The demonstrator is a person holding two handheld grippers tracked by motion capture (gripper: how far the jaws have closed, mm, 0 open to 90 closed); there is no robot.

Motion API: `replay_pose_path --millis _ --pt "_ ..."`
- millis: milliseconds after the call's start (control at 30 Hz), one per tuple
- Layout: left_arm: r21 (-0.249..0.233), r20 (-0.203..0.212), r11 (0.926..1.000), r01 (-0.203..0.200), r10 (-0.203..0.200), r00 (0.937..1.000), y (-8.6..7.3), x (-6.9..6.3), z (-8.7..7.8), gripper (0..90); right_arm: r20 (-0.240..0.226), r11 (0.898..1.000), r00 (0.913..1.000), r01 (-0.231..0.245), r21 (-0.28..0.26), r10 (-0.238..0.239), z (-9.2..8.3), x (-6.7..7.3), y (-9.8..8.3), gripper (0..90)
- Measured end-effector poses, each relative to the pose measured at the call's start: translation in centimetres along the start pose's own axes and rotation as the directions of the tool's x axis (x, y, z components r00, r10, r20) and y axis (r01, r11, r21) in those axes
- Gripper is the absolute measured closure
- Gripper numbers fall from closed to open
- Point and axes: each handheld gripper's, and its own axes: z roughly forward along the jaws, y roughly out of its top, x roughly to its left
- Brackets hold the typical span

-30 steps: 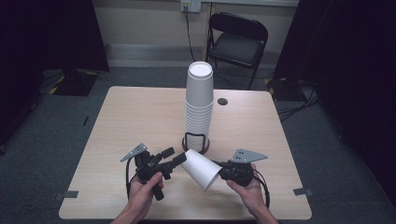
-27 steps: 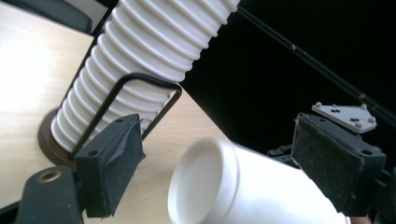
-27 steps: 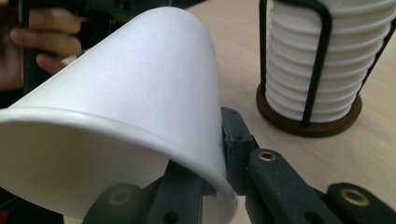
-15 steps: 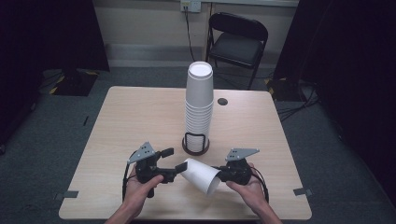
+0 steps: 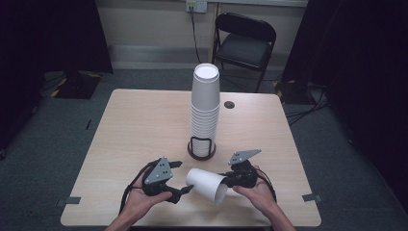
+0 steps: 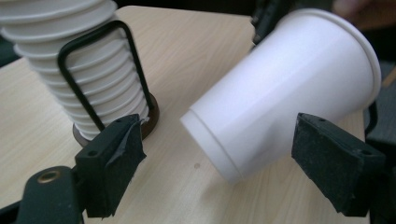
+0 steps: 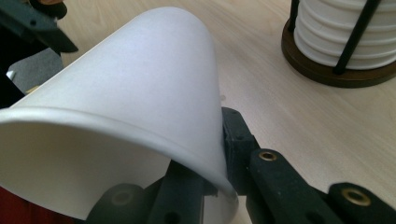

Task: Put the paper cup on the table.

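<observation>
Two claws were at the near edge of the light wooden tabletop (image 5: 144,125), one in each of my hands. My right claw (image 5: 230,181) was closed on the rim of a single white paper cup (image 5: 208,184); in the right gripper view one jaw was inside the mouth and the other pressed on the outside wall. The cup lay tilted on its side above the tabletop, with its bottom pointing to my left claw (image 5: 185,188). The jaws of my left claw stood wide apart, one on each side of the cup's bottom, and they did not touch it. Behind the cup stood a tall stack of white paper cups (image 5: 205,106), upside down, in a black wire holder with a round dark base (image 5: 201,149).
</observation>
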Motion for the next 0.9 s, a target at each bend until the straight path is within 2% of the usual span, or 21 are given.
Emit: replay_pose_path --millis 67,100,167,200,233,267,300,333,400,433,500,533,567,600,667,700,733,767,833,867,900 --pt "0.018 0.010 0.9994 -0.030 0.030 0.9995 0.1 -0.3 0.3 16.6 -0.007 1.000 1.0000 0.005 0.012 -0.005 0.1 0.0 0.2 86.4" --pt "0.018 0.010 0.9994 -0.030 0.030 0.9995 0.1 -0.3 0.3 16.6 -0.007 1.000 1.0000 0.005 0.012 -0.005 0.1 0.0 0.2 86.4" --pt "0.045 0.018 0.9960 -0.077 0.077 0.9969 0.1 -0.6 0.6 16.6 -0.012 1.000 0.9999 0.006 0.015 -0.006 0.2 -0.1 0.3 86.4" --pt "0.052 0.041 0.9940 -0.096 0.094 0.9948 0.1 -0.7 0.8 16.6 -0.018 1.000 0.9998 0.005 0.025 -0.005 0.3 -0.1 0.3 86.4" --pt "0.052 0.041 0.9940 -0.096 0.094 0.9948 0.1 -0.7 0.8 16.7 -0.018 1.000 0.9998 0.005 0.025 -0.005 0.3 -0.1 0.3 86.4" --pt "0.079 0.047 0.9862 -0.145 0.142 0.9888 0.2 -1.0 1.1 16.4 -0.023 0.999 0.9997 0.006 0.038 -0.005 0.4 -0.2 0.3 86.4" --pt "0.096 0.050 0.9812 -0.168 0.164 0.9853 0.3 -1.1 1.2 16.6 -0.024 0.999 0.9997 0.006 0.041 -0.005 0.4 -0.2 0.3 86.4" --pt "0.096 0.050 0.9812 -0.168 0.164 0.9853 0.3 -1.1 1.2 17.0 -0.026 0.999 0.9996 0.008 0.042 -0.006 0.4 -0.2 0.3 86.4" --pt "0.126 0.059 0.9661 -0.226 0.220 0.9738 0.5 -1.3 1.5 16.2 -0.029 0.999 0.9996 0.006 0.046 -0.004 0.4 -0.2 0.3 86.4" --pt "0.147 0.064 0.9555 -0.256 0.249 0.9664 0.6 -1.5 1.7 16.4 -0.028 0.999 0.9996 0.006 0.048 -0.005 0.5 -0.2 0.3 86.4" --pt "0.163 0.071 0.9436 -0.288 0.280 0.9574 0.8 -1.9 2.0 16.9 -0.033 0.999 0.9994 0.004 0.051 -0.002 0.5 -0.2 0.3 86.4" --pt "0.162 0.072 0.9425 -0.293 0.284 0.9560 0.8 -2.0 2.2 16.1 -0.029 0.999 0.9996 0.003 0.054 -0.002 0.5 -0.2 0.4 86.4" --pt "0.166 0.076 0.9370 -0.307 0.299 0.9513 0.9 -2.1 2.4 16.1 -0.029 0.999 0.9996 0.003 0.054 -0.002 0.5 -0.2 0.4 86.4" --pt "0.179 0.076 0.9235 -0.339 0.331 0.9405 1.0 -2.3 2.7 15.7 -0.032 0.998 0.9995 0.006 0.057 -0.004 0.5 -0.2 0.5 86.4" --pt "0.183 0.075 0.9202 -0.346 0.338 0.9382 1.0 -2.4 2.9 15.4 -0.036 0.998 0.9993 0.015 0.064 -0.013 0.5 -0.1 0.5 86.4" --pt "0.202 0.081 0.9062 -0.372 0.363 0.9284 1.1 -2.5 3.0 15.4 -0.036 0.998 0.9993 0.015 0.064 -0.013 0.5 -0.1 0.5 86.4" --pt "0.207 0.077 0.9032 -0.376 0.368 0.9266 1.1 -2.6 3.2 15.5 -0.039 0.998 0.9991 0.017 0.067 -0.015 0.5 0.0 0.6 86.4" --pt "0.217 0.073 0.8916 -0.397 0.391 0.9174 1.2 -2.8 3.5 14.9 -0.040 0.997 0.9991 0.019 0.070 -0.016 0.7 0.0 0.6 86.4" --pt "0.220 0.073 0.8889 -0.402 0.396 0.9154 1.2 -3.0 3.8 14.3 -0.041 0.997 0.9991 0.019 0.075 -0.016 0.7 0.0 0.6 86.4" --pt "0.223 0.076 0.8836 -0.412 0.405 0.9111 1.3 -3.0 3.8 13.6 -0.040 0.997 0.9991 0.018 0.076 -0.015 0.7 -0.1 0.6 86.4" --pt "0.214 0.084 0.8747 -0.435 0.427 0.9003 1.4 -3.1 3.9 13.3 -0.040 0.997 0.9990 0.020 0.074 -0.017 0.7 -0.1 0.6 86.4"
